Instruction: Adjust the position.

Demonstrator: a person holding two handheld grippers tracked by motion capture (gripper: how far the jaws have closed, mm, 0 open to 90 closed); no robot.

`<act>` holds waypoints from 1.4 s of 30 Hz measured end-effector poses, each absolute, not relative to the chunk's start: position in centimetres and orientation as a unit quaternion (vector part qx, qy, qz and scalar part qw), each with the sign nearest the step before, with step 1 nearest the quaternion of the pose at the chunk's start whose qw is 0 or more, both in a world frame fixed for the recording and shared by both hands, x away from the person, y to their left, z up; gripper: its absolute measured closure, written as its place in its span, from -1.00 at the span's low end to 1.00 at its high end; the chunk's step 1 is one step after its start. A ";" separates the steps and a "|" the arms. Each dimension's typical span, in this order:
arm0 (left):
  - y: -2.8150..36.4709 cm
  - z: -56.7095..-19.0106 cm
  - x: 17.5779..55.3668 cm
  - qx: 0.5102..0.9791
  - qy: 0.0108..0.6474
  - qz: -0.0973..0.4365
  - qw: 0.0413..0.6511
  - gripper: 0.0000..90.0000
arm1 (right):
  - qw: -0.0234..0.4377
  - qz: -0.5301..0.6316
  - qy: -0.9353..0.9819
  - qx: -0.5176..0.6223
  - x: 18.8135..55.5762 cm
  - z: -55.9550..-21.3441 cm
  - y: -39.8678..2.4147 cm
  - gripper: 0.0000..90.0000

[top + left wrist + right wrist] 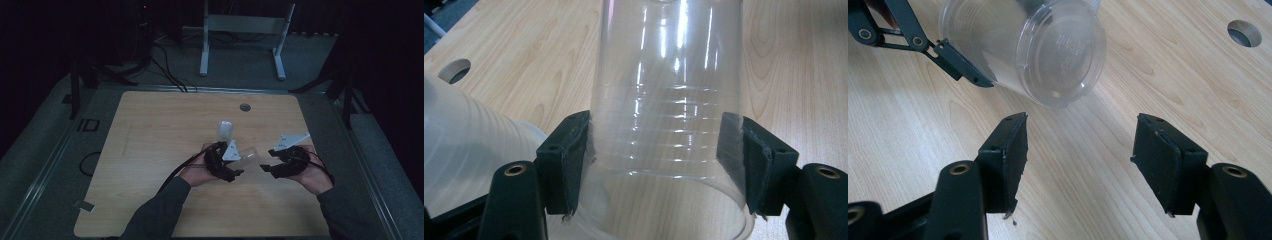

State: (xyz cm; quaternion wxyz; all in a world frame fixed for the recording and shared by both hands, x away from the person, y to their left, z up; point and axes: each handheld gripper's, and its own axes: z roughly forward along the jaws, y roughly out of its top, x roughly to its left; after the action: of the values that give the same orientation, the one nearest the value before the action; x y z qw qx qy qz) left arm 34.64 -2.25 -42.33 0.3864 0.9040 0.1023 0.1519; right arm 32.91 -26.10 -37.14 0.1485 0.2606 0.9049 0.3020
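Left gripper (239, 172) clamping both jaws against something clear, tips pointing right. Right gripper (265, 167) facing it from just beside, jaws standing apart with nothing between. Both sleeved forearms reaching in from below.

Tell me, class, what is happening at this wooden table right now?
A person holds a black two-jaw gripper in each hand over the light wooden table. The left gripper is shut on a clear ribbed plastic cup, held tipped with its base towards the right gripper. That one is open, holding nothing, just short of the cup. Another translucent cup stands behind.
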 end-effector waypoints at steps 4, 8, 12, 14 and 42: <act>-2.3 -42.4 34.6 0.907 0.097 0.145 0.384 -0.31 | 0.146 0.295 0.909 0.254 33.0 -37.1 -26.1 -0.15; -2.5 -42.6 34.5 0.910 0.091 0.139 0.380 -0.31 | 0.143 0.287 0.914 0.248 33.1 -37.1 -26.1 -0.15; -2.6 -42.6 34.5 0.912 0.087 0.138 0.377 -0.31 | 0.140 0.279 0.919 0.239 33.1 -37.0 -26.1 -0.15; -2.6 -42.6 34.5 0.912 0.087 0.138 0.377 -0.31 | 0.138 0.278 0.921 0.237 33.1 -37.0 -26.0 -0.15; -3.4 -43.3 33.9 0.929 0.048 0.126 0.345 -0.31 | 0.108 0.203 0.958 0.173 33.1 -36.8 -24.8 -0.16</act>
State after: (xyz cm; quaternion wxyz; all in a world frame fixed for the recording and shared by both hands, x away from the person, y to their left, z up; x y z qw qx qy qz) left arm 33.94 -3.37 -43.30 0.3447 0.9290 0.0485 0.1260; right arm 33.11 -24.76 -36.83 0.1084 0.1729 0.9577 0.2027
